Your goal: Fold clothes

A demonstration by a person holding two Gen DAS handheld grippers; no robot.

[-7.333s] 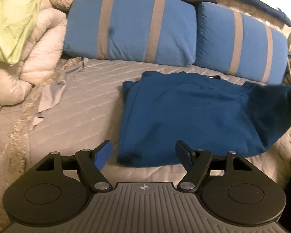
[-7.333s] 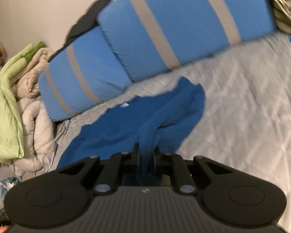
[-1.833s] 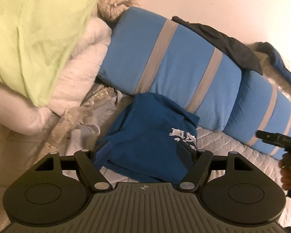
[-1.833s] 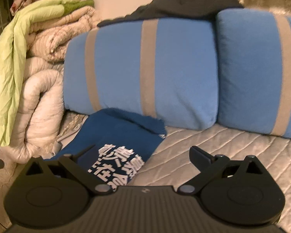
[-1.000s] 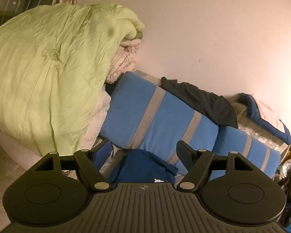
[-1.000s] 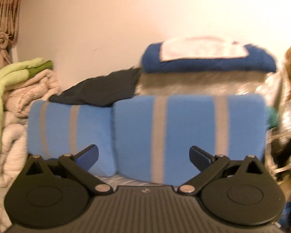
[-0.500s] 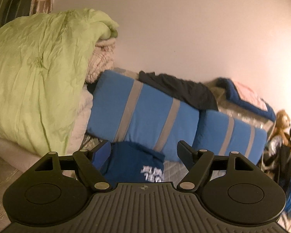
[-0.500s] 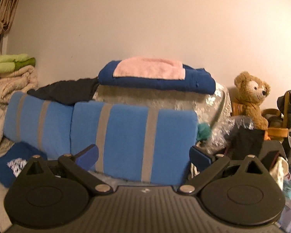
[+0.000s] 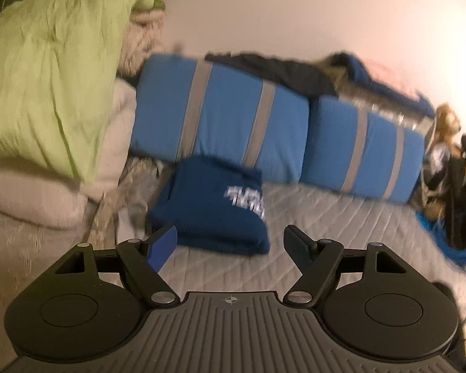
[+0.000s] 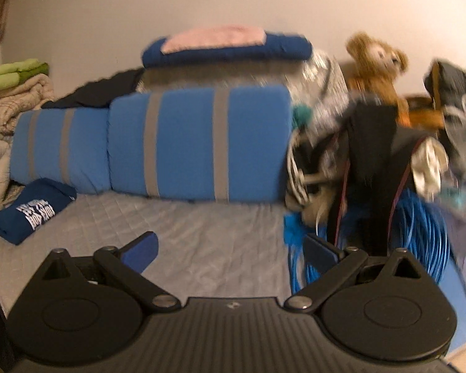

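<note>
A folded dark blue shirt (image 9: 211,208) with white lettering lies on the grey quilted bed (image 9: 341,227), against the blue striped pillows (image 9: 226,124). It also shows at the far left of the right wrist view (image 10: 31,209). My left gripper (image 9: 230,244) is open and empty, just in front of the shirt and above the bed. My right gripper (image 10: 230,250) is open and empty, over the bed's middle, well right of the shirt.
A green duvet (image 9: 46,71) and beige bedding (image 9: 31,192) are piled at the left. Folded clothes (image 10: 226,46) lie on top of the pillows (image 10: 198,146). A teddy bear (image 10: 376,62), bags and blue cable (image 10: 419,239) clutter the right side.
Both views have tilted down from the wall toward the bed. The folded shirt lies where it was. Both grippers stay open and empty.
</note>
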